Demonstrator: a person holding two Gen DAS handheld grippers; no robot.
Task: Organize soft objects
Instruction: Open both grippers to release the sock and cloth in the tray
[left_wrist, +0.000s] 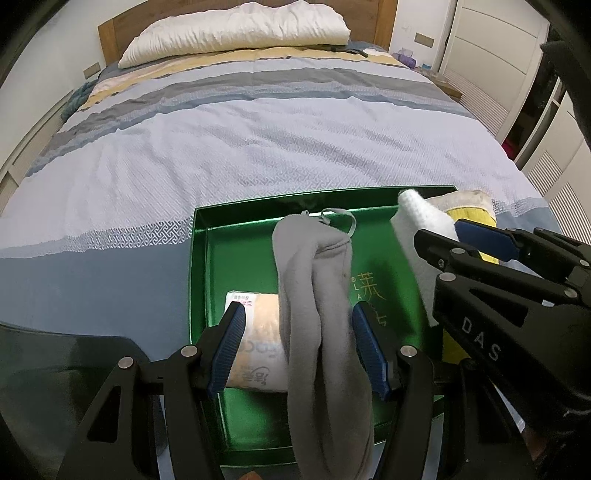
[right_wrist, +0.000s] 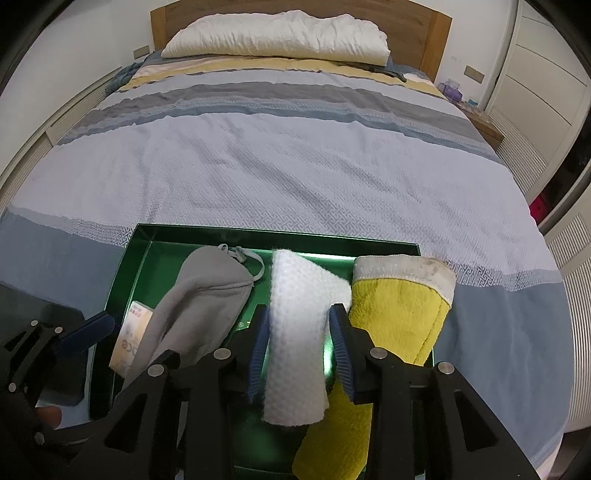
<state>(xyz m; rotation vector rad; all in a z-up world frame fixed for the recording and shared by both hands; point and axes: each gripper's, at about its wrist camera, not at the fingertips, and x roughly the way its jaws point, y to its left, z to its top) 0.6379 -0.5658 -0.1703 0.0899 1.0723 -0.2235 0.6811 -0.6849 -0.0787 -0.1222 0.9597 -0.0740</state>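
Observation:
A shiny green box (left_wrist: 199, 258) lies on the bed's near end. In it a grey cloth pouch (left_wrist: 314, 280) with a cord lies over a tissue packet (left_wrist: 262, 314). My left gripper (left_wrist: 299, 343) straddles both, open, with the left pad apart from the pouch. A white waffle cloth (right_wrist: 295, 332) runs between the pads of my right gripper (right_wrist: 299, 339), which is open: a green gap shows at the right pad. A yellow towel (right_wrist: 399, 317) with a white hem lies at the box's right edge. The right gripper (left_wrist: 480, 240) also shows beside the white cloth (left_wrist: 424, 218).
The striped bedspread (right_wrist: 295, 166) stretches away to a white pillow (right_wrist: 277, 33) and a wooden headboard (right_wrist: 436, 33). White wardrobe doors (right_wrist: 546, 74) and a small bedside stand (right_wrist: 487, 125) are on the right. A dark flat object (left_wrist: 66, 354) lies left of the box.

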